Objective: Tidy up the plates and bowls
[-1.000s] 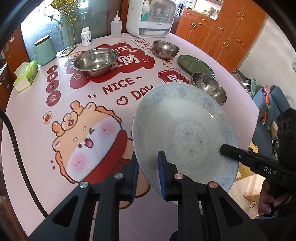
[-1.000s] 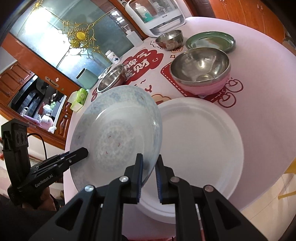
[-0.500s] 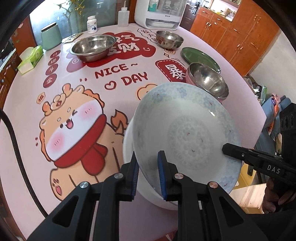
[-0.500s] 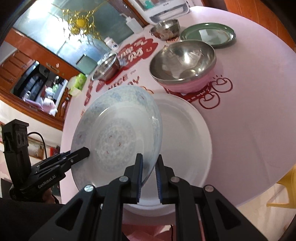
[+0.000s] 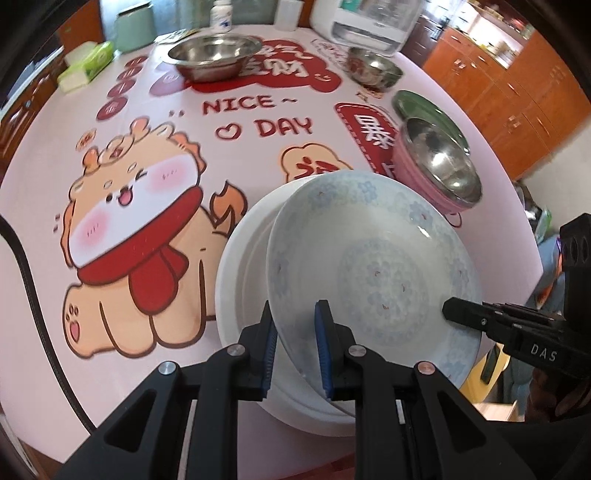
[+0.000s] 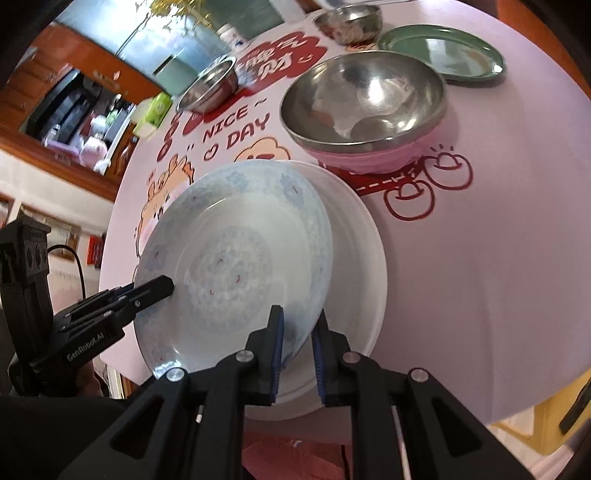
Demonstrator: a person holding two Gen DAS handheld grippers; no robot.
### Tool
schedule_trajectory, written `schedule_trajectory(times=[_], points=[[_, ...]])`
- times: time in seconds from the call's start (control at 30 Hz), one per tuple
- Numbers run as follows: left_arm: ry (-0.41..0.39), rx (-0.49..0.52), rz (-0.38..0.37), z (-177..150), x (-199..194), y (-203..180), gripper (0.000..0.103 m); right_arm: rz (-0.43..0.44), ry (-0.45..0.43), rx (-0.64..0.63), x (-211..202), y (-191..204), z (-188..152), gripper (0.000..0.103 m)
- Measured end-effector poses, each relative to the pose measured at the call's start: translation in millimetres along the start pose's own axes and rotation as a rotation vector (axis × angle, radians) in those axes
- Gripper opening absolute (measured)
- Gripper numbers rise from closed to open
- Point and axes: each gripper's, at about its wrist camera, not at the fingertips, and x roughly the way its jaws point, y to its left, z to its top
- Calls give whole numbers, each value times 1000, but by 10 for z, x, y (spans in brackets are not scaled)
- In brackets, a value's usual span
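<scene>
The left gripper [image 5: 295, 341] has its jaws clamped on the near rim of the blue-patterned plate [image 5: 373, 266], one blue pad above the rim and one beneath. The right gripper [image 6: 298, 345] grips the same plate on the opposite rim, its jaws closed on the edge; in the left wrist view its black finger lies across the plate's right side. The plate is tilted and sits over the white plate [image 5: 240, 258], which lies flat on the counter [image 5: 55, 314] close to its near edge. Whether the patterned plate touches the white one cannot be told; it overlaps most of it, leaving a crescent of white showing on one side.

Just beyond the white plate stands a steel bowl with a pink outside [image 6: 365, 107], apart from it. Beyond that bowl lies a green plate [image 6: 443, 51], and farther still a small steel bowl [image 6: 349, 20]. Farther from the white plate, across the red "NICE DAY" lettering on the pink printed cloth, stands a wide steel basin [image 5: 216, 55]. At the far rim of the counter are a tissue pack [image 5: 86, 64], a pale green canister [image 5: 135, 26] and a white appliance [image 5: 373, 22].
</scene>
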Motion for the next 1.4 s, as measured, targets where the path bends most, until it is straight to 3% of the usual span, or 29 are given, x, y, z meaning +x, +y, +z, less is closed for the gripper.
schedule_trajectory(times=[0.53, 0.77, 1.17, 1.4], points=[[40, -113, 55, -85, 172, 12, 17, 3, 127, -107, 182, -46, 169, 16], [15, -160, 88, -126, 120, 80, 19, 21, 168, -129, 252, -56, 123, 17], [-21, -183, 154, -207, 46, 6, 24, 27, 172, -179, 271, -19, 118, 19], [-50, -180, 144, -214, -74, 11, 24, 18, 169, -190, 237, 12, 103, 24]])
